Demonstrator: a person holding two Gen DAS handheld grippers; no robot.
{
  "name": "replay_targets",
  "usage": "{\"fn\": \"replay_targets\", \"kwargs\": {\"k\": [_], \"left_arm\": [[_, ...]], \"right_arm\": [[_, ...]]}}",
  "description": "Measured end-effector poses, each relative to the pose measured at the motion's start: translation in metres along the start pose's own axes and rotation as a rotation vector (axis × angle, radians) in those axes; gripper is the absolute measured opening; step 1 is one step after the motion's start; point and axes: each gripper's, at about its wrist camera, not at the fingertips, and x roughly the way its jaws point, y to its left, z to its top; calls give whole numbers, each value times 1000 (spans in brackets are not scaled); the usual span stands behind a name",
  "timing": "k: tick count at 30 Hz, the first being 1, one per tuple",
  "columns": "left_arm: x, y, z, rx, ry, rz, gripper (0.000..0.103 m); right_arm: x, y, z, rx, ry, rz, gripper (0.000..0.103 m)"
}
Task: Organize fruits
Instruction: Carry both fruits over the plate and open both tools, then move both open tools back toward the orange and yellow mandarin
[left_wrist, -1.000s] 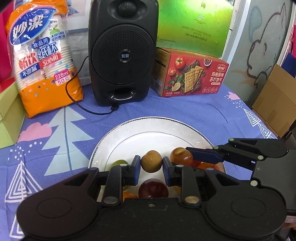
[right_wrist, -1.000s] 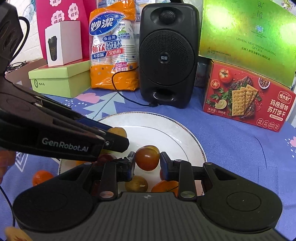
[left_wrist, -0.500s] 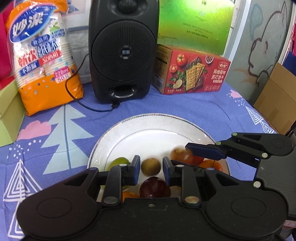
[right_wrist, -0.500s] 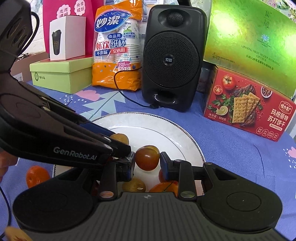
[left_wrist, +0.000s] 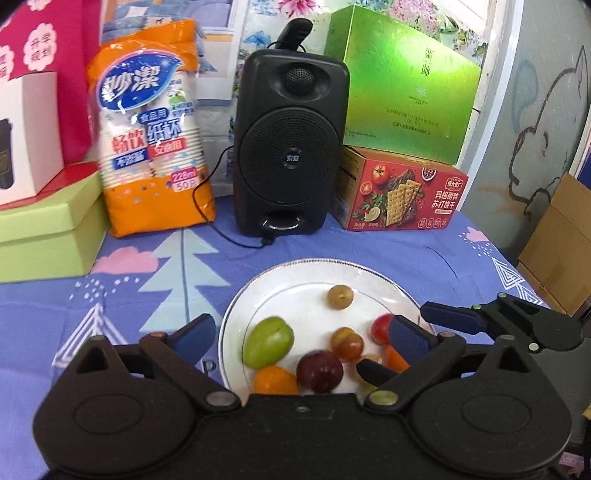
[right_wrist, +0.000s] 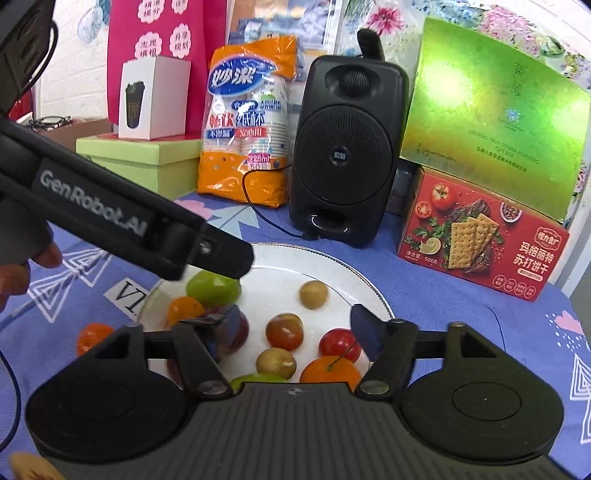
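Two grippers, left (left_wrist: 303, 332) and right (right_wrist: 291, 328), jaws wide and empty, above a fruit plate (left_wrist: 295, 273) on a blue-clothed table (left_wrist: 147, 288) crowded with boxes (right_wrist: 480, 240).

The room is bright and the light is even, with only soft shadows. The green box (right_wrist: 491, 110) shows glare on its shiny face. Straight lines bend near the edges. The paper cup pack (left_wrist: 151, 125) looks slightly blurred.
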Motion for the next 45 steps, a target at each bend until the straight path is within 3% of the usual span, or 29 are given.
{"fn": "replay_targets", "kwargs": {"k": [6,14,24,37,45], "left_arm": [[-24,-2,-10,-28,-10,9,103],[-68,2,-20,-43,-36,87,103],[-117,18,-45,-54,-49,128,103],[-119,28,-84,-125,6,168,103],[-102,41,-98,-130,62,224,103]], "right_arm": [[-21,5,-3,61,-12,-1,103],[-57,17,-3,103,-25,-1,103],[-96,27,-10,285,-53,81,103],[-99,54,-37,326,35,126,103],[-81,64,-49,304,92,106,103]]}}
